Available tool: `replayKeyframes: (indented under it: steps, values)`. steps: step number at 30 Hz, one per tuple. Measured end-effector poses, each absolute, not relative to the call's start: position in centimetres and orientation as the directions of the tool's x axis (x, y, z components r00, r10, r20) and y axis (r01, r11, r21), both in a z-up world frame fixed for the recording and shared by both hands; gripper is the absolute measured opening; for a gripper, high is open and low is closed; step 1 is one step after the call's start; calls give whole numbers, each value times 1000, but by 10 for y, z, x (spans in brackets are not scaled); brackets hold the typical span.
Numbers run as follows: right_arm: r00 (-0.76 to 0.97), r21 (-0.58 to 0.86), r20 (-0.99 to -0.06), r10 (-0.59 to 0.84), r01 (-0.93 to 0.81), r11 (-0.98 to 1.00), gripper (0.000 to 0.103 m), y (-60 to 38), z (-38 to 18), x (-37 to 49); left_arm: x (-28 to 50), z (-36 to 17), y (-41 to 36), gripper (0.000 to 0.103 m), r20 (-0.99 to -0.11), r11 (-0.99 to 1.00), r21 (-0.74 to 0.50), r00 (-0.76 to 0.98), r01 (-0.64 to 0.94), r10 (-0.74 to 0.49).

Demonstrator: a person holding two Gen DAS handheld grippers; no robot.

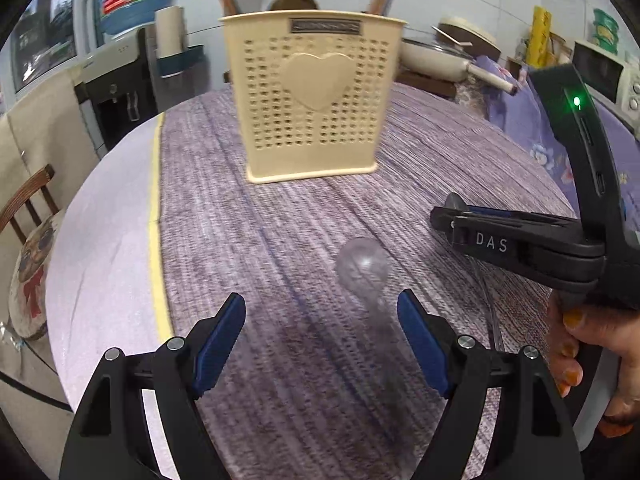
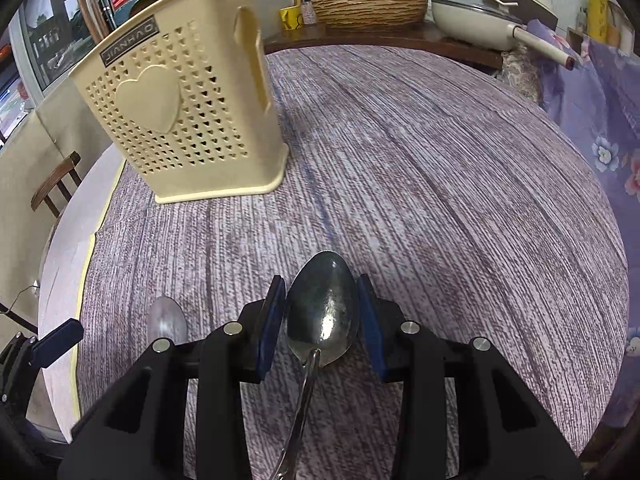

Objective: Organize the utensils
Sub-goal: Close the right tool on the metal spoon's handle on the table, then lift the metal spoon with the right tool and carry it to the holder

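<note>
R gripper [image 2: 320, 316] likely round spoon [image 2: 322, 312]

Left gripper [image 1: 322, 312] jaws wide apart over blurred spoon [image 1: 366, 270] on tabletop [image 1: 280, 240]; cream utensil basket [image 1: 312, 96] upright beyond; right gripper [image 1: 452, 220] at right.

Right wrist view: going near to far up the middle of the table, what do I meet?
Right gripper around the dark spoon → bare purple tablecloth → cream utensil basket, off to the left → brown counter edge → woven bowl.
</note>
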State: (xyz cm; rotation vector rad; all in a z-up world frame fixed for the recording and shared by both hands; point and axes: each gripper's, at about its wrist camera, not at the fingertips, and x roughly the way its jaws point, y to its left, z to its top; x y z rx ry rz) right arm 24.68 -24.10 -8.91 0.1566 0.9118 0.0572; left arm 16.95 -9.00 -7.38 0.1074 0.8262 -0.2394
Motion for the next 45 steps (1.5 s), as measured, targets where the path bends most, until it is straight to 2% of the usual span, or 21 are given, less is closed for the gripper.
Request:
replayKeyframes:
  steps: [3,13,19,29,45]
  values:
    - [614,165,-781,117,21,986,38,-244,-92,242,175,-80,-106,74,-751,962,42,643,270,-148]
    - [618,164,-777,116,21,986,38,-248,-94,239,193,-89,-119,56,-778,965,45,615,257,-127]
    - [619,160,-777,114,18,987,38,-244,-95,238,198,-87,-123,37,-778,966,48,617,254,-123]
    - [640,176,-758,125,16,984,38,-245,-90,236,198,-72,-114,36,-749,971,-12,641,239,-168]
    - [779,221,-600,183,-58,974,38,-250,-11,202,182,-9,-87,36,-592,974,-81,776,211,-217]
